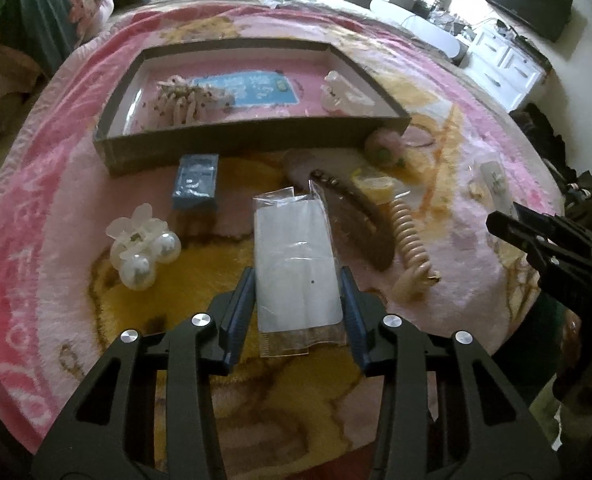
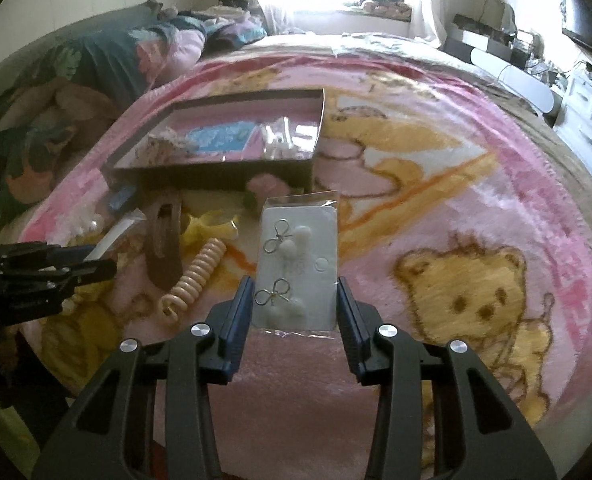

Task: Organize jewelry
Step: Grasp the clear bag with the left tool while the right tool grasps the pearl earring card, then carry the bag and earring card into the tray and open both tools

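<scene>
My left gripper [image 1: 296, 280] is shut on a clear bag holding a white card [image 1: 294, 236], its blue pads pressing the bag's two long edges just above the blanket. My right gripper [image 2: 294, 286] is shut on a clear earring packet [image 2: 301, 240], a white card with two wire-bow pom-pom earrings. An open dark cardboard box [image 1: 256, 142] with a pink floor lies beyond both. It holds a beige claw clip [image 1: 180, 100], a blue card [image 1: 248, 88] and a clear claw clip [image 1: 343, 92]. In the left wrist view the right gripper [image 1: 503, 226] shows at the right edge.
Loose on the pink teddy-bear blanket [image 2: 475, 208] lie a pearl flower clip [image 1: 144, 248], a blue packet [image 1: 196, 188], a brown hair clip [image 1: 359, 220], a beige spiral hair tie [image 1: 409, 240], a yellow piece [image 1: 375, 188] and a pink rose [image 1: 383, 148]. White drawers [image 1: 503, 68] stand at the right.
</scene>
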